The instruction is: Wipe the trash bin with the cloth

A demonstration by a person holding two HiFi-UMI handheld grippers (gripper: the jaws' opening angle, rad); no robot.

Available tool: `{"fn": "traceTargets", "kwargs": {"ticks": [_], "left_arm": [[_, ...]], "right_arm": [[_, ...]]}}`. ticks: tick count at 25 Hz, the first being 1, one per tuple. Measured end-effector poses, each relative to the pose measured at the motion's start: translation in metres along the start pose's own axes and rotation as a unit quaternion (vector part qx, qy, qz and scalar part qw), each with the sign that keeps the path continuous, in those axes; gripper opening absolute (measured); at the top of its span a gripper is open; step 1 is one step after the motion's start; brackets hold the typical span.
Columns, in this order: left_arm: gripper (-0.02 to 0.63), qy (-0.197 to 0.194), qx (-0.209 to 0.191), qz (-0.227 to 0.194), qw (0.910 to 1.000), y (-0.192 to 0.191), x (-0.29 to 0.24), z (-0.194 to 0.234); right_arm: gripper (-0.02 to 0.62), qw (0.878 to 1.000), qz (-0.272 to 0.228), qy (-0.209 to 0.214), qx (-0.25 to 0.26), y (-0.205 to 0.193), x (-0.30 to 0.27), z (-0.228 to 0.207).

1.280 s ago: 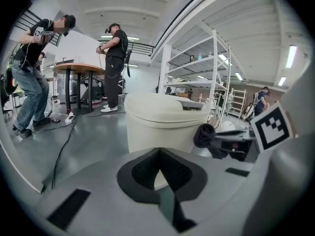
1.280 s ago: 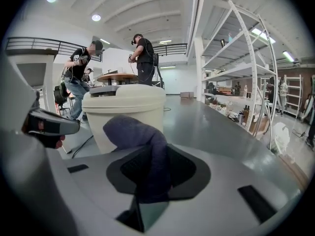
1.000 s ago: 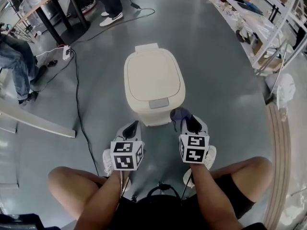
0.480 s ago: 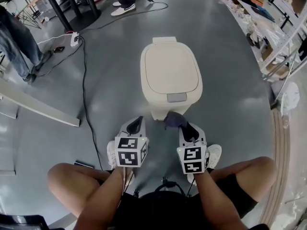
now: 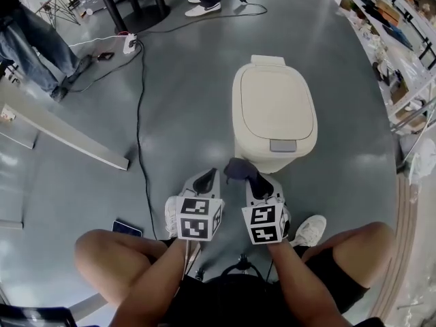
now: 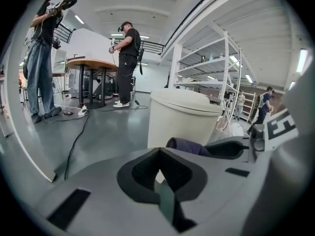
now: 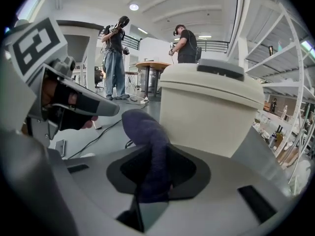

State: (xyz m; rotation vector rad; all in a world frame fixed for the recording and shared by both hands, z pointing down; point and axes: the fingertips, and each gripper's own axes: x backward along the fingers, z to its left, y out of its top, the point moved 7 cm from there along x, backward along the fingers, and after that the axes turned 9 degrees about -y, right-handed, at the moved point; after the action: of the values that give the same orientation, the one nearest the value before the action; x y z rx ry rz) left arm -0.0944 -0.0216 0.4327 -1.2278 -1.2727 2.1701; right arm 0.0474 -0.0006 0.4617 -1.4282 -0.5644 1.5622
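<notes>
Gripping cloth, right tool; left tool closed

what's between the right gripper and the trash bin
Only the purple cloth, clamped in the right gripper and poking toward the trash bin; the right gripper view shows it.

Grey, glossy floor seen from above, with a cream bin standing upright on it at centre right. A black cable runs from a white power strip at upper left down past the bin's left side, well apart from it. A long pale beam lies at left, a dark phone lies near the cable's lower end, a white shoe rests below the bin, and other shoes and dark bench legs stand along the upper edge.
</notes>
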Motion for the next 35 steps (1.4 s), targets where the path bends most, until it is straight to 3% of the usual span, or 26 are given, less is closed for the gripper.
{"fn": "traceTargets", "kwargs": {"ticks": [15,35], "left_arm": [[0.0,-0.007,-0.017,0.017,0.9997,0.0,-0.015,-0.006],[0.0,-0.032,-0.037,0.05,0.9975,-0.002,-0.051,-0.038]], "right_arm": [[0.092,1.0,0.013,-0.011,-0.011,0.0,-0.016,-0.007],[0.094,0.997,0.029,-0.053,-0.043,-0.028,-0.004,-0.068]]}}
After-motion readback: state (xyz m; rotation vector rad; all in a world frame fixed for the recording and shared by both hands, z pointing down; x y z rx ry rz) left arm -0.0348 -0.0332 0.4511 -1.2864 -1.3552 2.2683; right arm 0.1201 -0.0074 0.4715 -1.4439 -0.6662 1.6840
